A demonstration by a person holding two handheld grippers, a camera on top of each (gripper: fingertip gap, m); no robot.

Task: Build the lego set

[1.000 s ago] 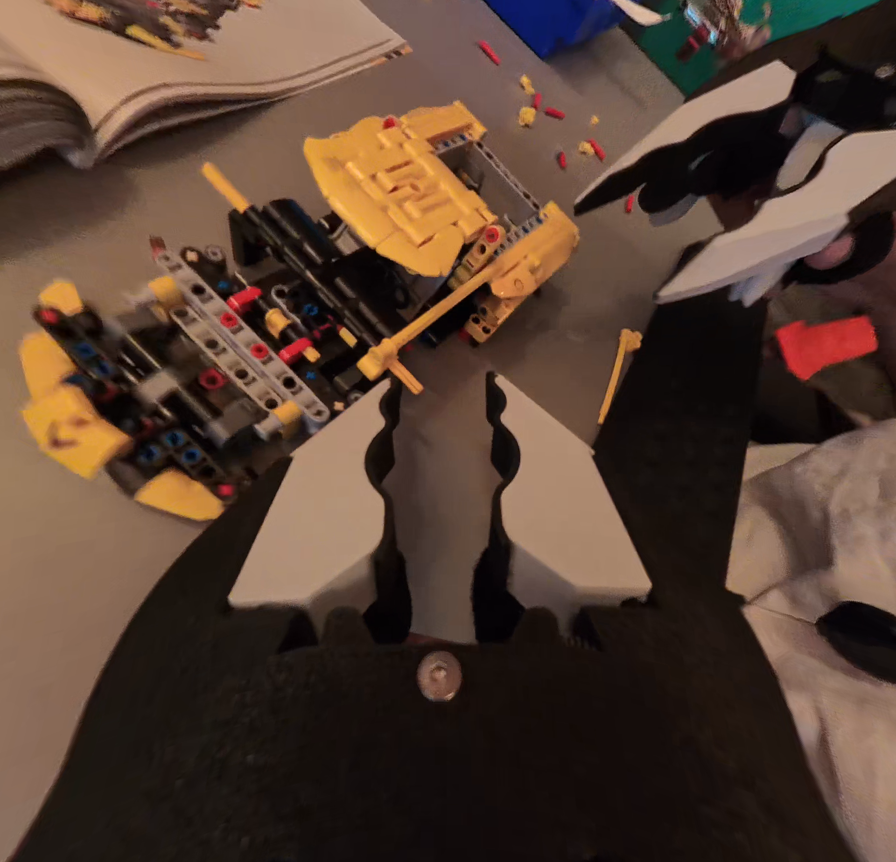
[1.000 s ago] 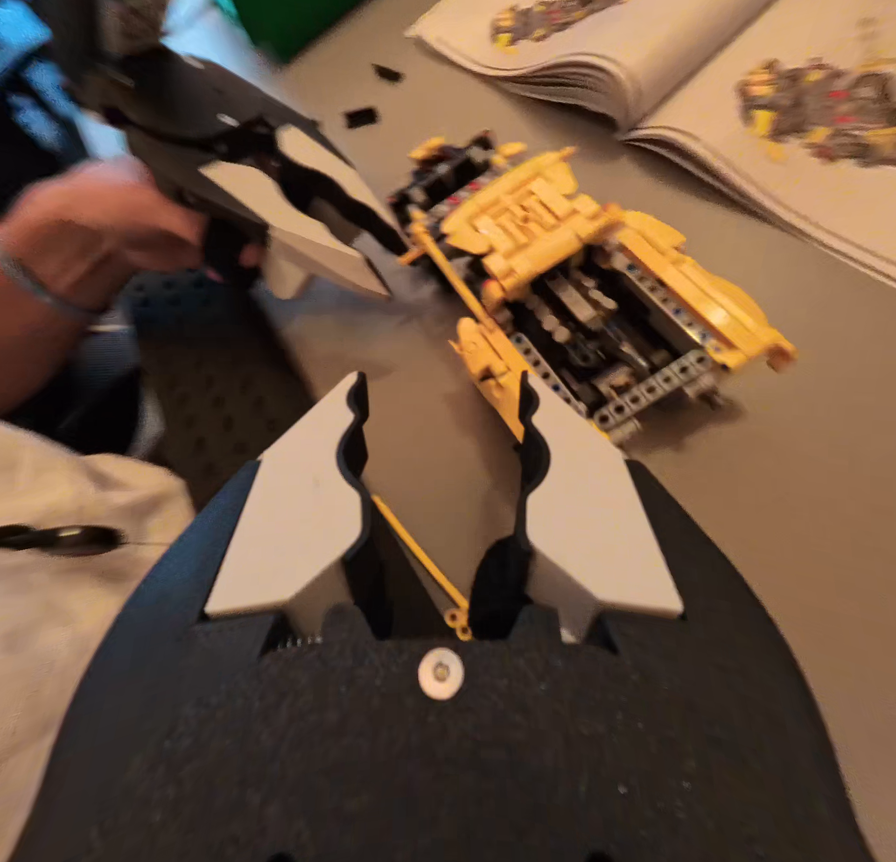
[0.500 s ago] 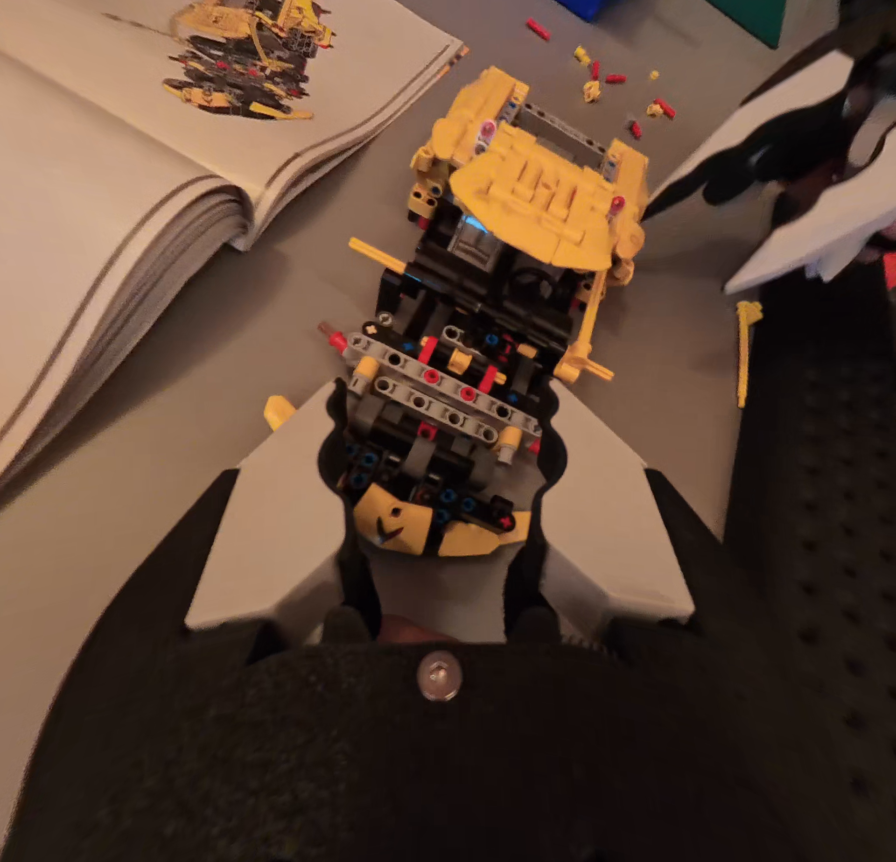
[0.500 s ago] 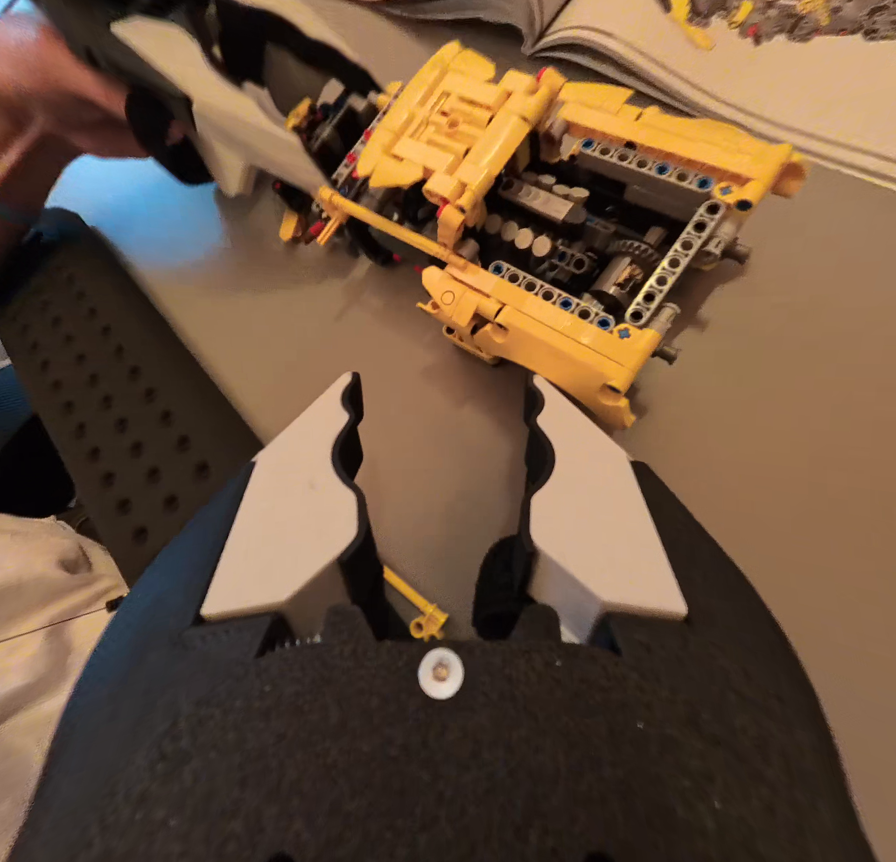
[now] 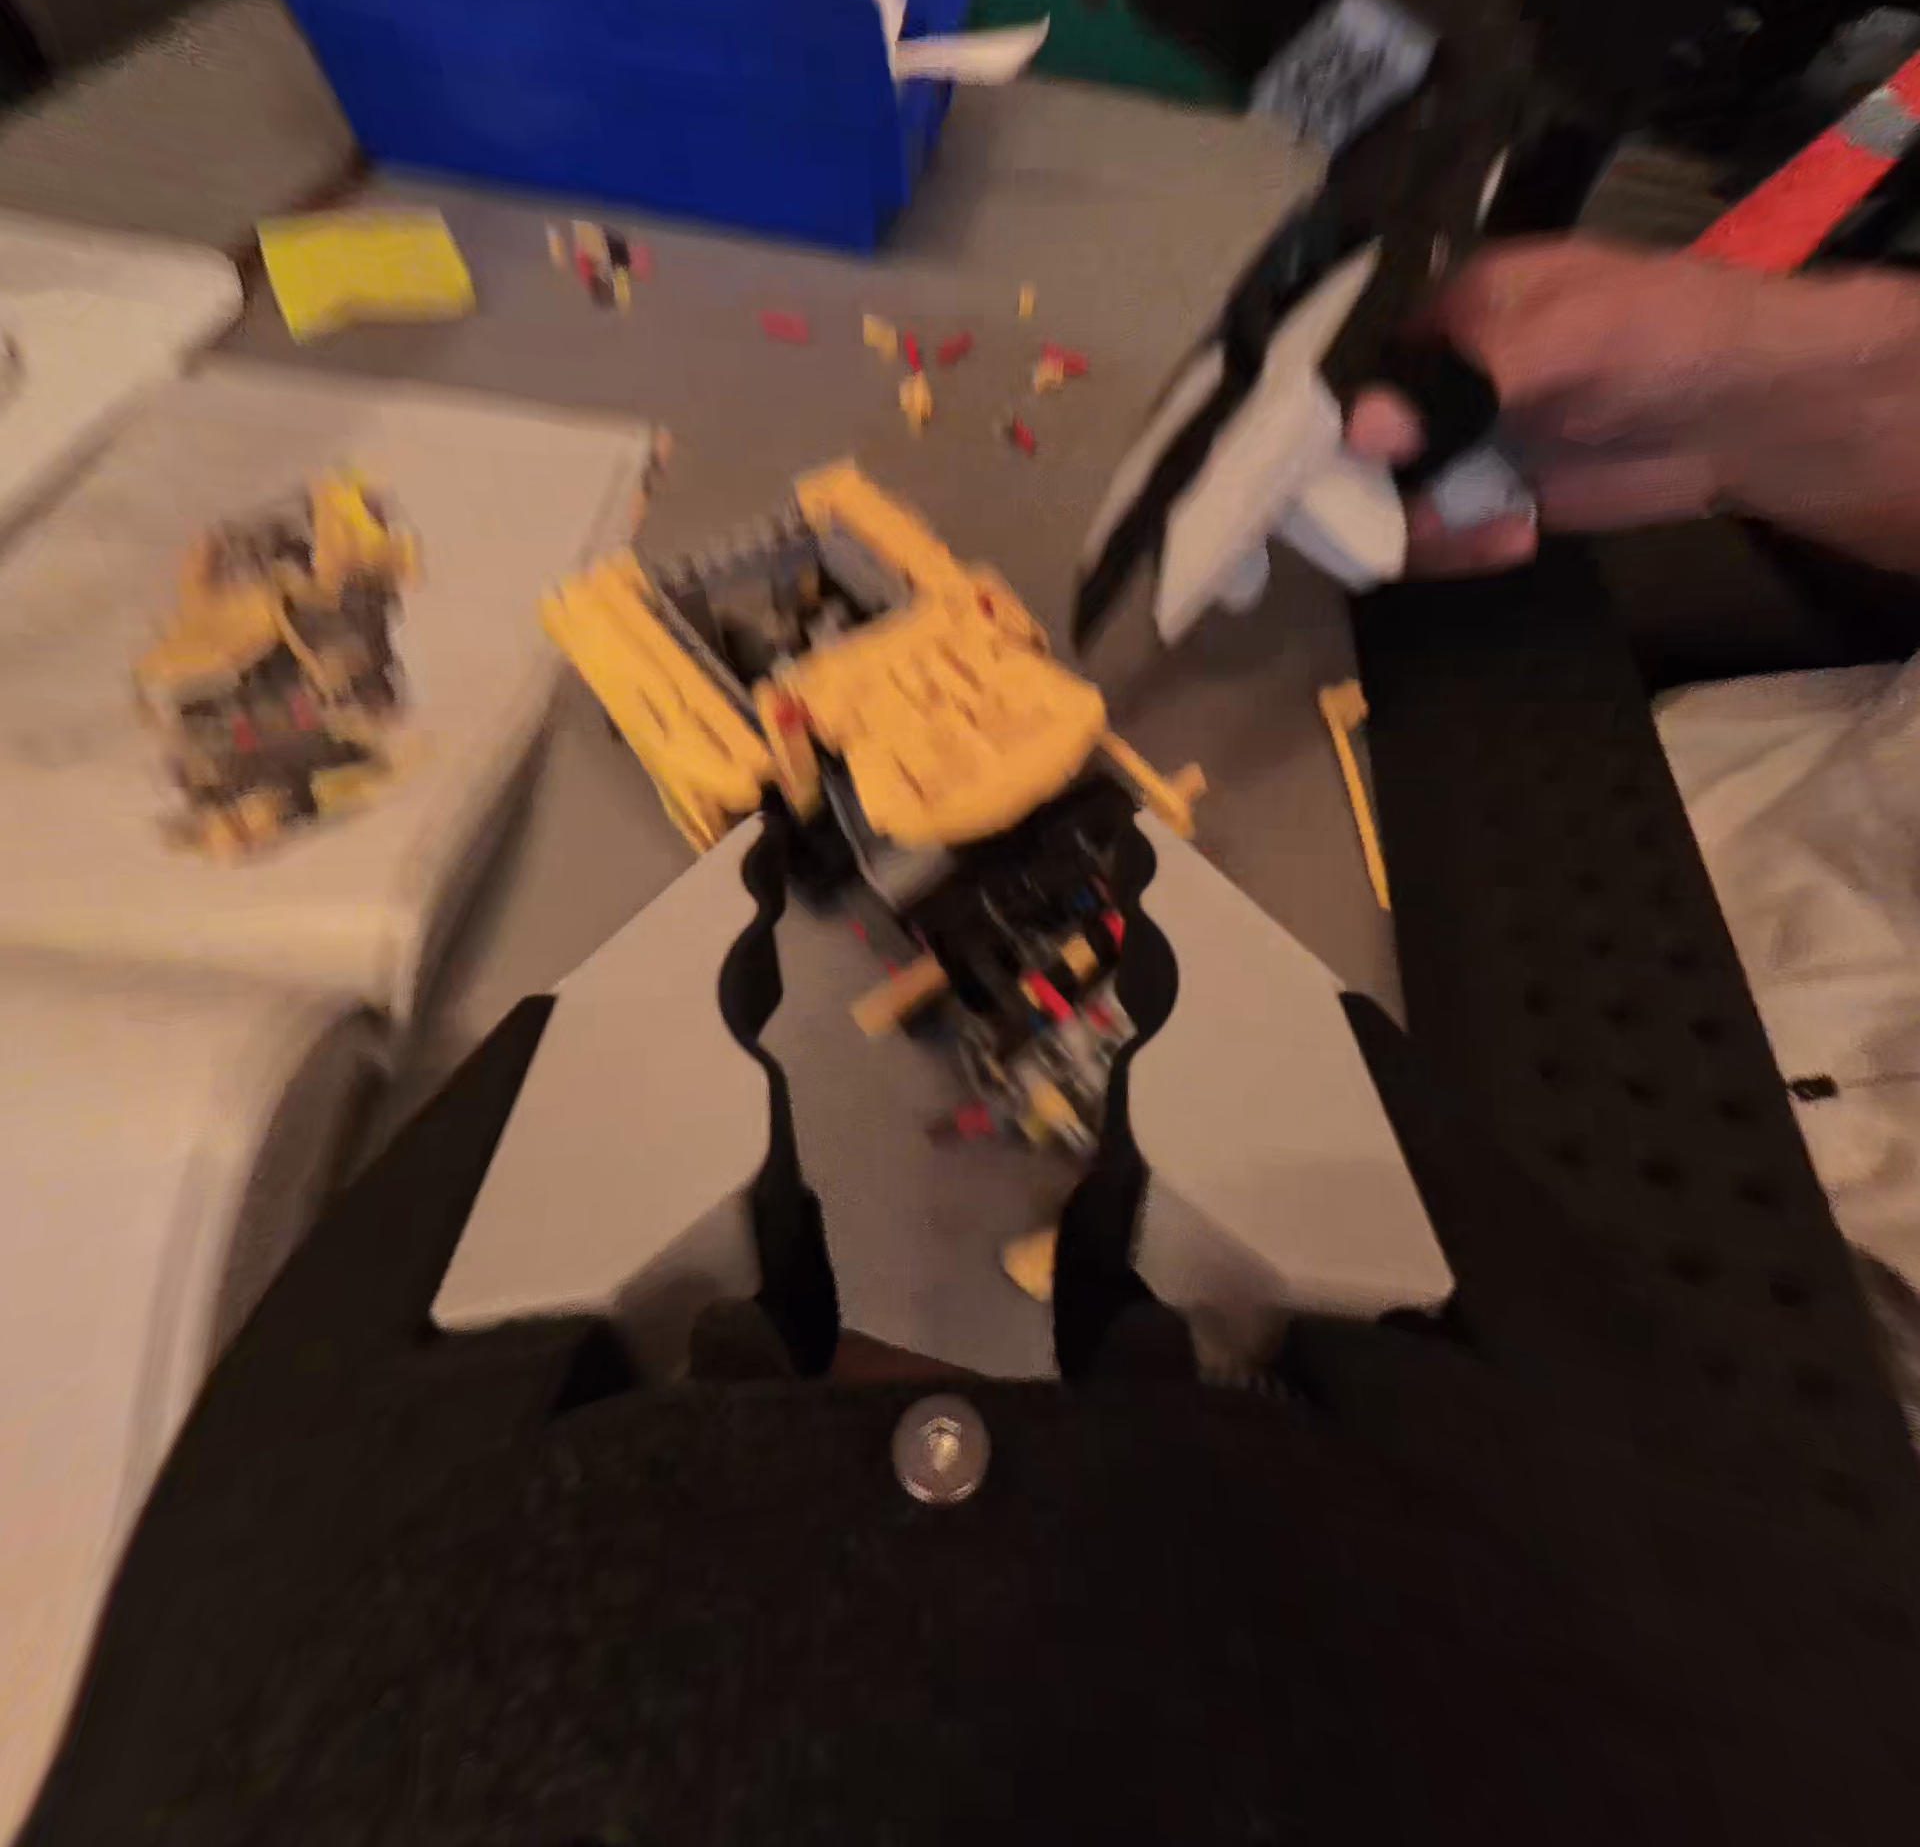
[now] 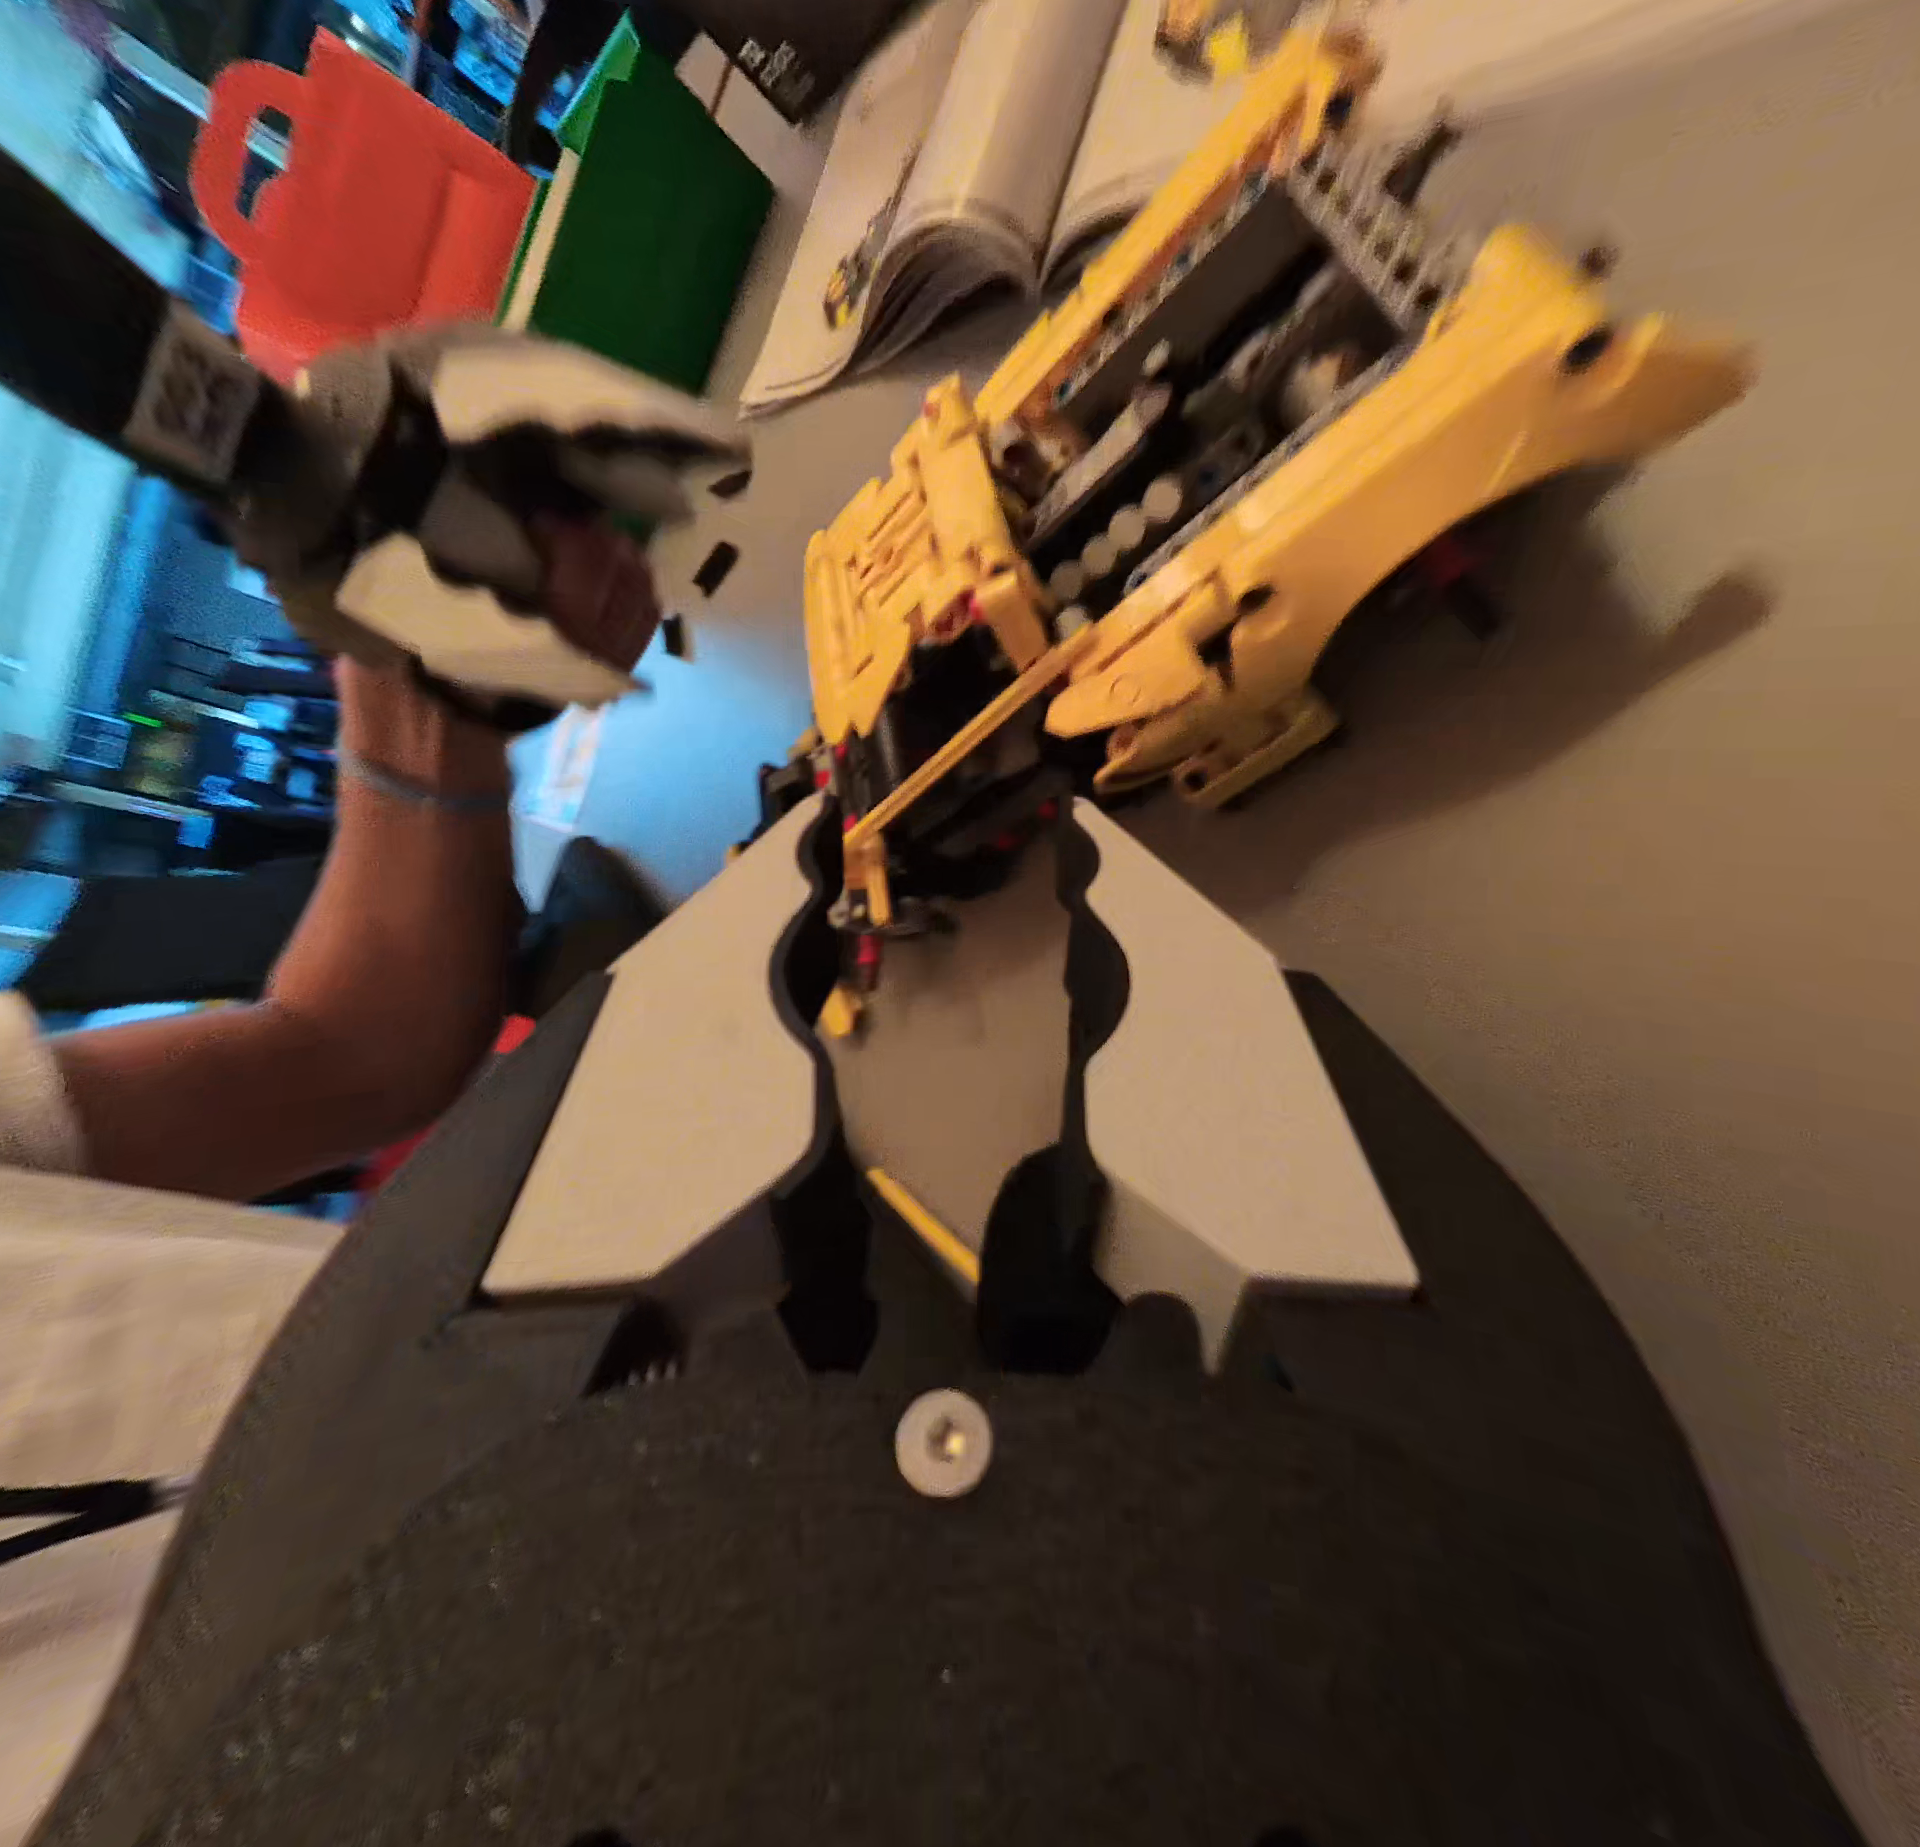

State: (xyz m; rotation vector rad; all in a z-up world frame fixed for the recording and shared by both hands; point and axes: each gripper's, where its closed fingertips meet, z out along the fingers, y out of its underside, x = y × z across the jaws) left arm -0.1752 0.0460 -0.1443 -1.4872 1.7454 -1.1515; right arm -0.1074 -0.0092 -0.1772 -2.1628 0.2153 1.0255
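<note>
Grey table [image 5: 1132, 239] bears one yellow lego model [image 5: 894, 748], one open manual [image 5: 260, 758]; I see both grippers, left gripper [image 5: 940, 862] and right gripper [image 6: 940, 841], jaws spread, empty.

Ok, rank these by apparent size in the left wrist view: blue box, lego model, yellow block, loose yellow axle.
1. Blue box, cut off by the frame
2. Lego model, nearer the camera, so the ranking against the box is unsure
3. Yellow block
4. Loose yellow axle
</note>
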